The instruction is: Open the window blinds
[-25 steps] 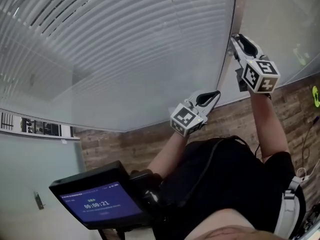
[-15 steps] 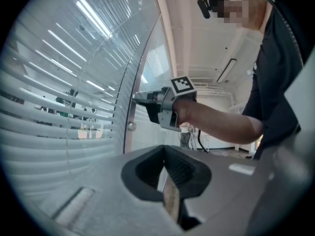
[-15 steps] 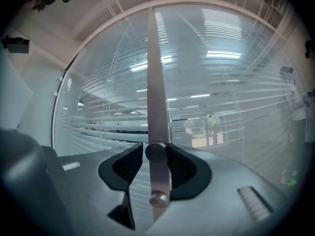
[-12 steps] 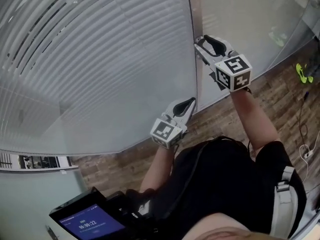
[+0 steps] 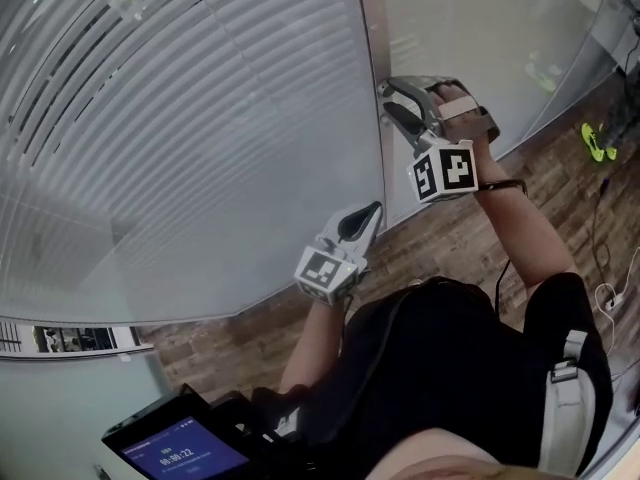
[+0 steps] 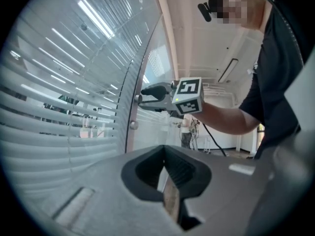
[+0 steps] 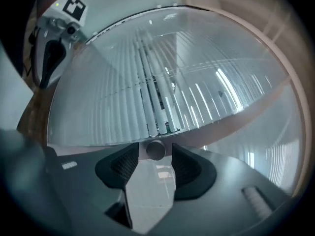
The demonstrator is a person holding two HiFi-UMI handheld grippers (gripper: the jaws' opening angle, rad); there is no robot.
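Blinds [image 5: 180,148], thin-slatted, pale, smooth

Office; glass partition [image 5: 470,28], window blinds [image 5: 200,118]

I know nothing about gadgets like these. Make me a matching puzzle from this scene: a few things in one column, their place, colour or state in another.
1. right claw
2. left claw
3. screen
4. floor

A. lit blue
B. brown planks
C. closed, holding nothing
D. straddling the round knob

Pairs: 1-D, 2-C, 3-A, 4-B. The right claw's jaws are opening, with the knob between them but not pressed.
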